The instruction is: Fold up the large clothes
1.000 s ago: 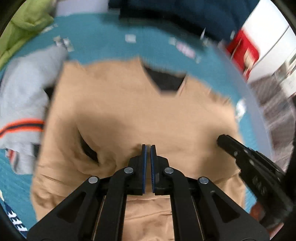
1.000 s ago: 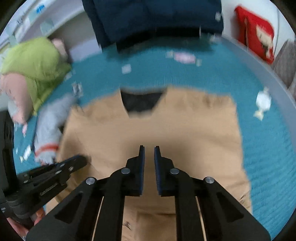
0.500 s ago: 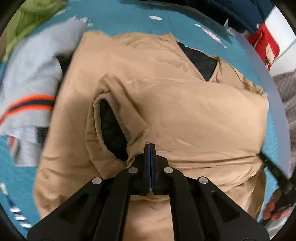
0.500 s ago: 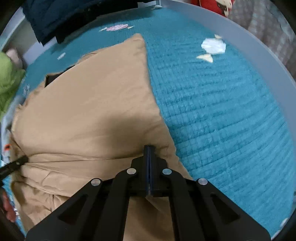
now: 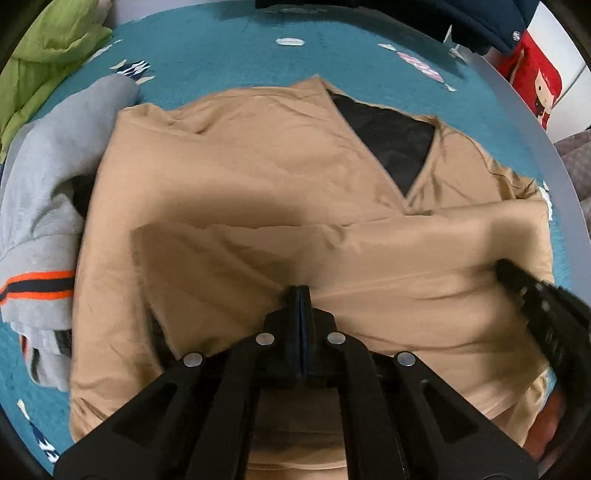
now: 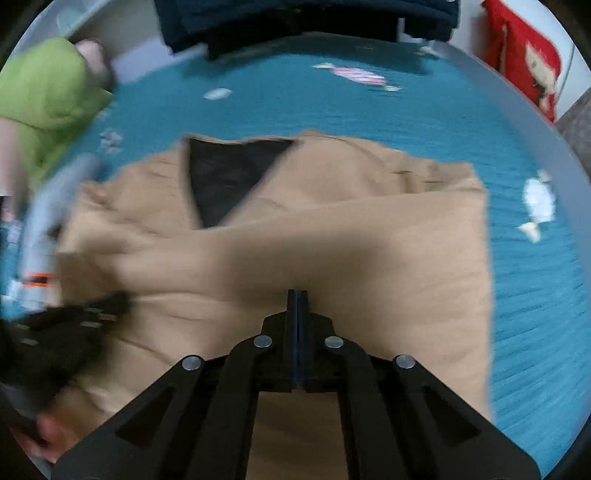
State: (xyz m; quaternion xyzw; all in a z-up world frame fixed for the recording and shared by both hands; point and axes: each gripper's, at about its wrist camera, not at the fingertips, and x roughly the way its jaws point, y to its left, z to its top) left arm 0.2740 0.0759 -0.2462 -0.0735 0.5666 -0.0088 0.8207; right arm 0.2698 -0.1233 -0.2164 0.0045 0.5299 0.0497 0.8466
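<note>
**Tan garment half-folded, both grippers pinching its edge**

On the teal bed cover (image 5: 221, 44), far left, a green bundle (image 5: 48, 48) lies at the edge. Just right of it, a grey garment with orange and dark stripes (image 5: 37, 206) lies crumpled, touching the left side of the tan garment.

Tan garment (image 5: 240, 166) spread flat at centre of the cover, V-neck away from the cameras, black lining (image 5: 388, 144) showing in the neck opening. Its near part is lifted and doubled over the body as a band running across the chest.

Left gripper (image 5: 300, 291): jaws closed tight on the tan fabric at the near edge of that band, towards the garment's left side. Cloth bunches at the tips.

Right gripper (image 6: 297, 295): jaws likewise closed on the same folded edge, further to the right. In the left wrist view it enters from the right margin, tip on the cloth; picture blurred there.

Right of the garment, bare teal cover with small pale printed shapes (image 6: 539, 199). Far right, beyond the bed's grey rim (image 5: 546, 122), a red item (image 5: 535, 81). Dark blue clothing (image 6: 295, 18) lies along the far edge.
</note>
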